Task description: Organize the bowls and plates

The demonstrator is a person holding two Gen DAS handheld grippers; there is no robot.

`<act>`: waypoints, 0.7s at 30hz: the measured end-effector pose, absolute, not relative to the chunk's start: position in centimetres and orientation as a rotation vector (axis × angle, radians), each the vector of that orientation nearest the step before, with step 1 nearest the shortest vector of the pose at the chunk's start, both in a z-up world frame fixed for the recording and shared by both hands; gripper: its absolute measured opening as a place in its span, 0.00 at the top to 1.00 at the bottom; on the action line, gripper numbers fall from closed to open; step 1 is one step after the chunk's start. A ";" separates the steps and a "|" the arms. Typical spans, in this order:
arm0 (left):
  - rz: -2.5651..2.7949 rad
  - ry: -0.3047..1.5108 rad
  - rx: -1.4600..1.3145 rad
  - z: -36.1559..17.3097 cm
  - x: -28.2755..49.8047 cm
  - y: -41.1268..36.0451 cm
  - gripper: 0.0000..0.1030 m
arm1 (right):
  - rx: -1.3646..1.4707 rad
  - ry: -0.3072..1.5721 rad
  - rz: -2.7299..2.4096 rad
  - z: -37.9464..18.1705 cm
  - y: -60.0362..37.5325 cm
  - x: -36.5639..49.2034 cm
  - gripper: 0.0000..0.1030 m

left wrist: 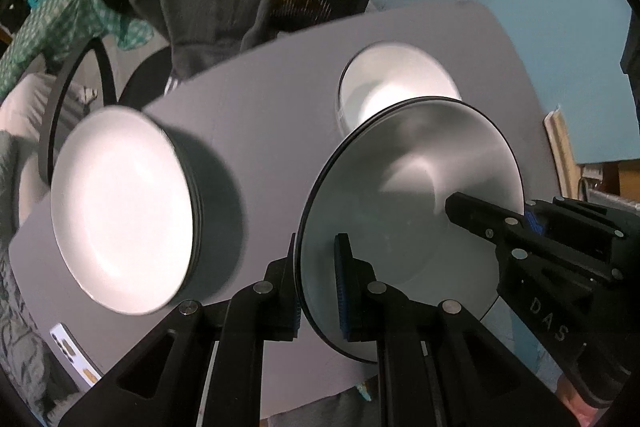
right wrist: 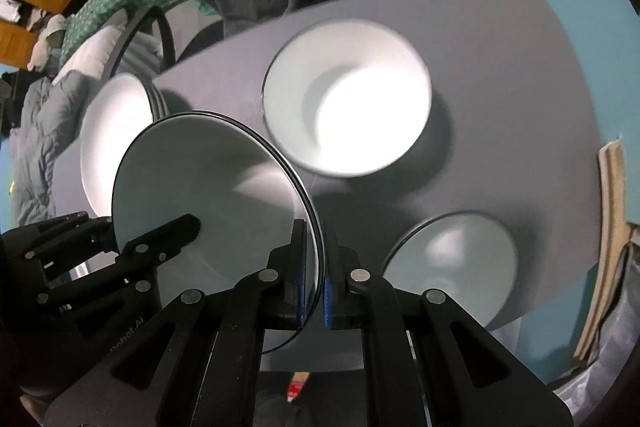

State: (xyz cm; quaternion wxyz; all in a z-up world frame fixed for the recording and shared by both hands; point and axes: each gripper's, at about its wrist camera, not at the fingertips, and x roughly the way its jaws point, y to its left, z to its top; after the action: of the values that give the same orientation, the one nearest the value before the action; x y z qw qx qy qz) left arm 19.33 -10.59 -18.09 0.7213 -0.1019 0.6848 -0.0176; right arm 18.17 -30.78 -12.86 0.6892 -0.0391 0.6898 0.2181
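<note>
The grey desk (right wrist: 500, 67) stands before a blue wall, with a chair and a dark garment behind it. Both my claws are closed on one grey plate: my left claw (left wrist: 318, 287) pinches its rim on one side, and my right claw (right wrist: 314, 279) pinches the opposite rim, so the plate (left wrist: 400, 195) hangs between my two hands, above the desk and not touching it. The relation that matters now is where the stack of plates (left wrist: 120, 207) lies: it is on the far-left side of the desk, beside my left claw and well apart from my right one. So I judge that the held plate must travel to the left, led by my left hand. The white bowl (right wrist: 348, 95) stands further back, and another bowl (right wrist: 452, 267) sits just right of my right claw.
</note>
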 end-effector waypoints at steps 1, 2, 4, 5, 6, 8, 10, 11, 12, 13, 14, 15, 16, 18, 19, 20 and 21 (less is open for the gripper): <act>-0.043 1.506 -0.224 -17.8 19.9 -10.7 0.88 | -0.085 1.537 0.485 -12.6 -31.2 18.6 0.93; -0.047 1.500 -0.223 -17.5 20.6 -10.8 0.88 | -0.081 1.530 0.482 -12.3 -31.6 19.0 0.93; -0.055 1.487 -0.210 -17.5 21.6 -11.3 0.88 | -0.076 1.518 0.476 -11.9 -32.0 19.7 0.93; -0.056 1.483 -0.206 -17.3 21.9 -11.2 0.88 | -0.075 1.511 0.472 -11.8 -31.8 20.1 0.93; -0.059 1.480 -0.203 -17.4 22.2 -11.3 0.88 | -0.073 1.507 0.469 -11.8 -31.8 20.6 0.93; -0.062 1.478 -0.197 -17.7 23.3 -11.6 0.88 | -0.062 1.509 0.460 -11.9 -32.2 21.4 0.93; -0.068 1.485 -0.192 -18.2 24.4 -11.8 0.88 | -0.061 1.509 0.453 -12.2 -31.7 21.9 0.93; -0.070 1.487 -0.189 -18.4 25.0 -11.9 0.88 | -0.057 1.511 0.447 -12.4 -32.0 22.2 0.93; -0.072 1.486 -0.187 -18.6 25.3 -11.9 0.88 | -0.055 1.514 0.444 -12.5 -31.7 22.5 0.93; -0.073 1.486 -0.181 -18.7 25.6 -12.0 0.88 | -0.048 1.518 0.438 -12.6 -31.8 22.9 0.93; -0.074 1.489 -0.170 -19.0 25.9 -12.0 0.88 | -0.040 1.522 0.434 -12.7 -31.9 23.3 0.93; -0.073 1.490 -0.165 -19.2 26.3 -12.1 0.88 | -0.038 1.528 0.432 -12.9 -32.1 23.6 0.93; -0.072 1.491 -0.156 -19.5 26.6 -12.2 0.88 | -0.037 1.534 0.430 -13.0 -31.8 24.0 0.93; -0.071 1.497 -0.145 -19.4 27.0 -12.5 0.88 | -0.035 1.549 0.428 -13.4 -32.0 24.5 0.93; -0.071 1.503 -0.135 -19.8 27.2 -12.6 0.88 | -0.031 1.555 0.425 -13.5 -32.2 24.6 0.93; -0.070 1.510 -0.129 -20.2 27.3 -12.6 0.88 | -0.028 1.561 0.421 -13.8 -32.2 24.7 0.93; -0.071 1.515 -0.125 -20.5 27.4 -12.6 0.88 | -0.028 1.567 0.420 -14.1 -32.3 24.8 0.93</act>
State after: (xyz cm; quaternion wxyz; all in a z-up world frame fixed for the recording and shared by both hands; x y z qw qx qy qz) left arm 27.39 -12.65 -20.48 0.7242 -0.0566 0.6865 -0.0323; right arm 24.75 -32.25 -14.14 0.6884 -0.0127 0.7005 0.1876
